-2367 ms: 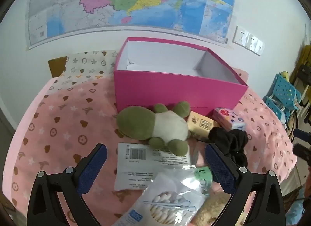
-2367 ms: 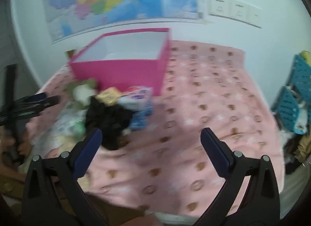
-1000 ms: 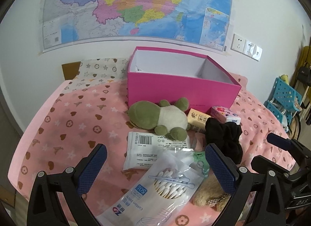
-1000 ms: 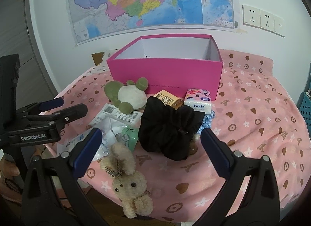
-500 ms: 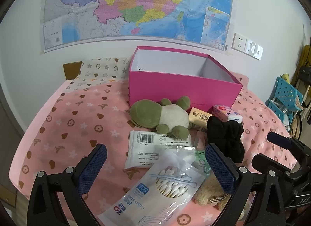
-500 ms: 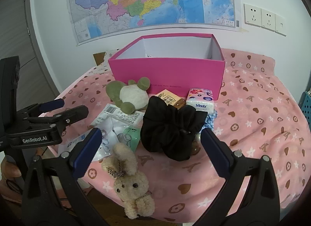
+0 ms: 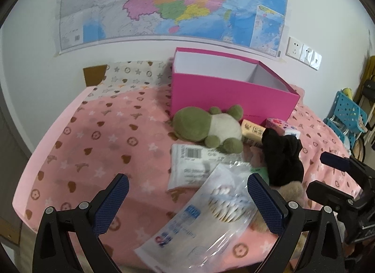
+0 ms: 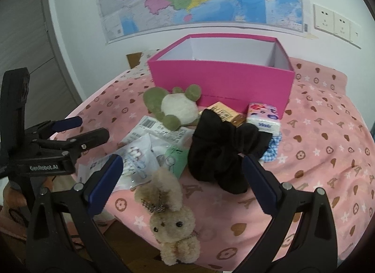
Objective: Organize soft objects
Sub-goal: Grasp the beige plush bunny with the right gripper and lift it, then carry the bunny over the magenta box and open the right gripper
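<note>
Both tongs, right gripper [image 8: 179, 179] and left gripper [image 7: 187, 199], hover spread and empty; the fuzzy tan plush rabbit [image 8: 170, 212], lower centre, probably wants a mid-body pinch before the open pink cardboard box [image 8: 222, 85].

Two plush toys [image 8: 174, 108] [image 8: 172, 219], one black scrunchie [image 8: 222, 153], one pink box [image 8: 221, 80], two tissue packs [image 8: 264, 118] [image 8: 226, 114].

Left gripper [image 7: 187, 199] jaws wide apart, holding nothing, hovering at the near edge of the bed [image 7: 98, 137]. Right gripper [image 8: 181, 179] same: spread wide, empty, just right of the left one.
</note>
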A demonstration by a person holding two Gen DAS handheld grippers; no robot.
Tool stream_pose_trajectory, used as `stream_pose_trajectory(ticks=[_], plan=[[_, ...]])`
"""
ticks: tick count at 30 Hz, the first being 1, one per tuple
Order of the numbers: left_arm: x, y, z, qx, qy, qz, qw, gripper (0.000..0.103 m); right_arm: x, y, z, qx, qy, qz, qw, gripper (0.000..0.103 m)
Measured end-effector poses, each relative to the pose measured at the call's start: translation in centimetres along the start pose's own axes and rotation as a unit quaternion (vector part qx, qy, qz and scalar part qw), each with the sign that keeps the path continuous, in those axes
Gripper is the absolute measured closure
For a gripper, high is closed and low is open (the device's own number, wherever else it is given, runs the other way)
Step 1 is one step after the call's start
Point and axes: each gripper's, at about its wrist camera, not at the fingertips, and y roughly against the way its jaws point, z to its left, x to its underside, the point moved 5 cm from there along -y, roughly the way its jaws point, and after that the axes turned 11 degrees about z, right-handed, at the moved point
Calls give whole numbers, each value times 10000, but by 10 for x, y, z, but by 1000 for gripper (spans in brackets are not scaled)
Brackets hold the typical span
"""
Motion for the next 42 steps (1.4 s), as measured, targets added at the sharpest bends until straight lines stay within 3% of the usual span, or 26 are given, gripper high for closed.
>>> stream_pose_trajectory(ticks=[3,5,11,13,14,20,27,31,39,42], plan=[[9,4,11,49,-1,27,10000,0,10,-8,6,-135,193,245,9994,2],[16,5,17,60,-35,45,10000,0,18,-13,7,-156,317,421,9985,9],[30,-1,16,148,-127,232,9995,0,40,-30,7,-374,435,904,9943,37],[29,-3,8,225,-235,264,9991,0,44,-36,5,-457,386,1031,9929,58],[29,-3,3,270,-320,253,9988,0,45,-37,3,-471,367,1043,9927,61],[21,0,-30,610,-947,176,9935,0,37,-14,-10,-609,281,728,9951,66],[11,-1,-75,1424,-1645,189,9759,1,16,12,-21,-715,265,371,9964,66],[-1,-4,-84,1558,-1802,167,9711,17,7,19,-19,-749,337,218,9964,66],[-23,-4,-86,1877,-1881,183,9639,34,-22,21,-20,-841,554,5,9949,66],[-35,-4,-92,1889,-2001,179,9612,46,-39,23,-22,-843,675,-99,9941,66]])
